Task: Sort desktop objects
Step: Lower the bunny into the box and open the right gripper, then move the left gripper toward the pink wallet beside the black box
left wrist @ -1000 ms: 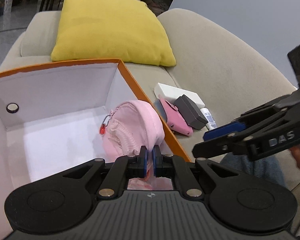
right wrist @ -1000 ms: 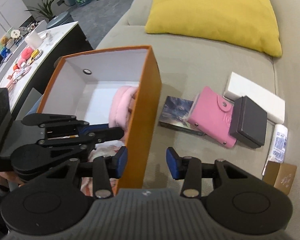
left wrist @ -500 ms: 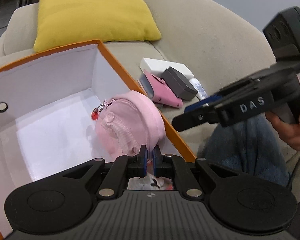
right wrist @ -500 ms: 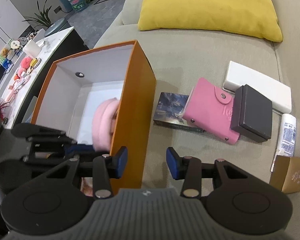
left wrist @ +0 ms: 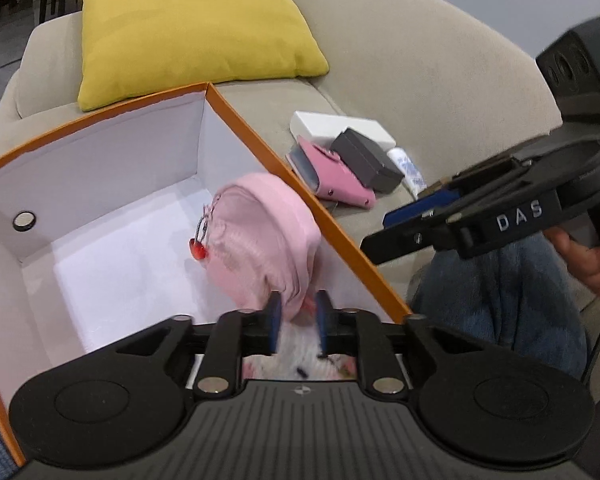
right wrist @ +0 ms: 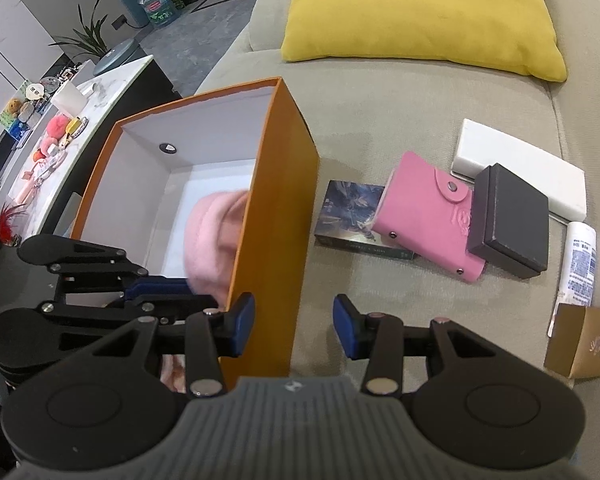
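An orange box (left wrist: 332, 224) with a white inside stands on the beige sofa. A pink zip pouch (left wrist: 260, 236) with a red charm sits inside it by the right wall; it also shows in the right wrist view (right wrist: 214, 240). My left gripper (left wrist: 298, 316) has its jaws parted, with the pouch's edge loose between them. My right gripper (right wrist: 294, 324) is open and empty, above the box's right wall (right wrist: 276, 216). On the sofa lie a pink card wallet (right wrist: 428, 220), a black box (right wrist: 508, 220), a white box (right wrist: 520, 168), a dark card pack (right wrist: 352, 220), a white tube (right wrist: 580, 264) and a gold box (right wrist: 580, 340).
A yellow cushion (right wrist: 420, 16) leans at the sofa's back. A white side counter (right wrist: 60, 120) with small toys stands left of the sofa. The person's knee in jeans (left wrist: 492, 280) is right of the box.
My left gripper's jaws have opened from shut on the pink pouch, and the pouch has dropped lower inside the box. The right gripper has stayed open beside the box.
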Motion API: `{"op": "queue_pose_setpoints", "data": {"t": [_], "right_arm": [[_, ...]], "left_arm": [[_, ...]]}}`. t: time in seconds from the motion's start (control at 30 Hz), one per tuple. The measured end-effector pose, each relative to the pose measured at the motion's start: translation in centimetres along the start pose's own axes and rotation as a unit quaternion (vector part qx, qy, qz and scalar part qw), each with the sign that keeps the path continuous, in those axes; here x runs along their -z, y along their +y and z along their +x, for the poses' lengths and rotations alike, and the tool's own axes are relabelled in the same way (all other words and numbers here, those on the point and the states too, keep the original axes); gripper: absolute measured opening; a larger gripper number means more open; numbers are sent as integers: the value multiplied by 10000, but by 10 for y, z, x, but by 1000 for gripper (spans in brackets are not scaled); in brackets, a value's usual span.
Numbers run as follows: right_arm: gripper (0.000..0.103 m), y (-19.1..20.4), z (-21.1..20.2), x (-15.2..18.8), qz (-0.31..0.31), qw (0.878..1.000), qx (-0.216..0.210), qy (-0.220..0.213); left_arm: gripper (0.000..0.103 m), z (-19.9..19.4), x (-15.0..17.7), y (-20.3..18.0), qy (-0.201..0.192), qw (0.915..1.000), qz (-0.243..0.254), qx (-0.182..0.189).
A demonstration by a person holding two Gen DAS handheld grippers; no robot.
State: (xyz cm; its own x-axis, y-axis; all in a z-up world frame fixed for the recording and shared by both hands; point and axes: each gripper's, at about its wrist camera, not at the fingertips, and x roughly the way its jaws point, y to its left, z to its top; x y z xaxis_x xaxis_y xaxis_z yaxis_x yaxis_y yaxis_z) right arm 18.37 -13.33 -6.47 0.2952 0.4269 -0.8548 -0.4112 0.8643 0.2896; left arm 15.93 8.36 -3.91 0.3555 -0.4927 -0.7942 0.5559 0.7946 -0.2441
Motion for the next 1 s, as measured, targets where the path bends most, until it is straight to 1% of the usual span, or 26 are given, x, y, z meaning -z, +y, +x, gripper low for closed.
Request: {"op": "queue_pose_setpoints", "data": {"t": [0.13,0.27,0.5,0.63,0.77,0.9,1.0], "right_arm": [[47,2,-2,4,-2,10000,-26,-8],[47,5,-1,8,-33,10000,-17,2],[47,-1,-1,11,54,10000,-4,23],[47,-7,-5,14,83,9999,66,-18],[47,-19,-16,17,138,9997,172,-133],[46,-38,-26,19,199,9986,389,-309],[46,-51,-32,19,229,9971,579,-431]], "left_arm": [[30,-3,6,-6,201,9994,173,-199],[30,6,12,-14,353,9975,405,-457],[30,16,16,-13,412,9970,391,-518],[30,8,13,-10,308,9976,287,-556],[30,-11,6,-10,152,9969,264,-726],[30,-35,-8,-19,-122,9961,372,-792],[33,-41,-27,-29,-217,9967,371,-683]]}}
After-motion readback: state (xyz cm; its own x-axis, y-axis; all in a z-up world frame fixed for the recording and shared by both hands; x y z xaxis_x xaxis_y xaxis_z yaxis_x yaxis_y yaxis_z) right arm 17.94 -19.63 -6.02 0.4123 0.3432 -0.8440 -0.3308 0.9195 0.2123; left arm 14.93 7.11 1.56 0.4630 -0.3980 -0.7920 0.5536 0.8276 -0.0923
